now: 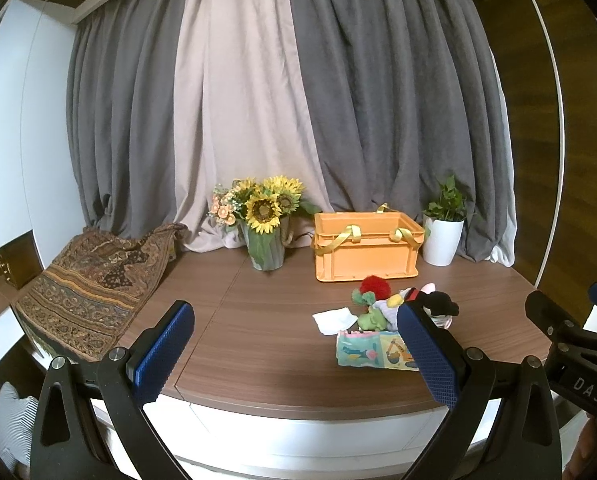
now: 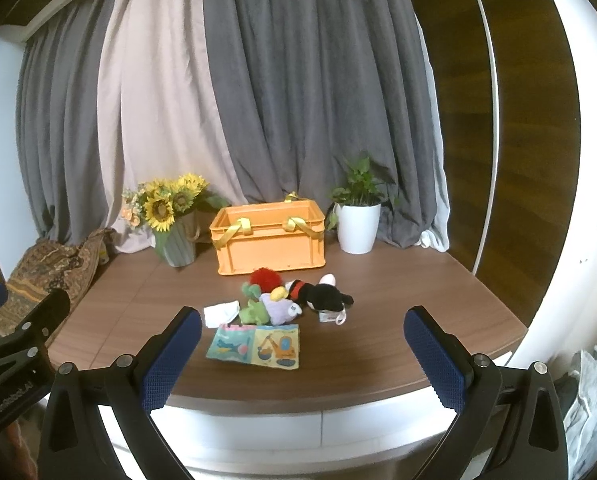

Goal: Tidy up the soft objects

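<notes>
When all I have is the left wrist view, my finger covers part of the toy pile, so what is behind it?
Observer: A black plush toy lies on its side with its whole body showing. A small white tag sits in front of it.
Operator: Is the cloth book whole?
Observer: Yes. The cloth book lies flat in front of the pile, with an excavator on one page.
Operator: Is the right gripper free?
Observer: The right gripper is open and holds nothing.
</notes>
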`<state>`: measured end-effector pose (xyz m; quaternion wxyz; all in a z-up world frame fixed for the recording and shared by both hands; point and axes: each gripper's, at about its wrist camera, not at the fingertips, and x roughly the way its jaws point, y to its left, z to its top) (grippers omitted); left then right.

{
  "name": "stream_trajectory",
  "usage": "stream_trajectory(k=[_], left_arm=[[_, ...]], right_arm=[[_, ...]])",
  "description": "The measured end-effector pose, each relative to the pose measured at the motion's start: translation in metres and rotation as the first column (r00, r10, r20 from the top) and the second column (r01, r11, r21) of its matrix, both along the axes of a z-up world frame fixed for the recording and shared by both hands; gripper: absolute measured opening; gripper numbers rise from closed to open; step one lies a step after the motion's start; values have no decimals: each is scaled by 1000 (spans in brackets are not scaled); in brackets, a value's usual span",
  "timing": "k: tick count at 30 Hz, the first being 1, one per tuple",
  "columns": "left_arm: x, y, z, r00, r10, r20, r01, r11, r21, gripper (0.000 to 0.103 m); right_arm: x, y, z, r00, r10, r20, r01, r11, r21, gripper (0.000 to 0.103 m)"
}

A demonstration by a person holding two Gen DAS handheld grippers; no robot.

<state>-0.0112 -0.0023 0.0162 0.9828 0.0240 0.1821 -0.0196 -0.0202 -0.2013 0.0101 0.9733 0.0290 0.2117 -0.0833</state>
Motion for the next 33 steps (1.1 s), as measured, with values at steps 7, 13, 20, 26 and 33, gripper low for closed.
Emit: stream_trajectory(k=[7,13,20,26,33], left_arm=[[-1,2,-1,1000,1,4,-1,1000,-2,103],[2,1,2,1000,-4,0,4,1000,-7,103],[2,1,1,1000,-6,-1,6,1000,-8,103],[2,2,1,1000,-10,1,10,1000,-11,103],[3,2,2,1000,-14,2,14,1000,-11,103]], right_arm=[[0,1,3,1000,2,14,-1,1000,-16,103],[-1,2,0,1000,1,17,-1,1000,-18,103],[1,3,1,1000,3,19,-3,1000,-19,103],[0,3,-1,1000,3,21,-3,1000,-18,103],[-1,4,-1,1000,3,22,-2,1000,-19,103]])
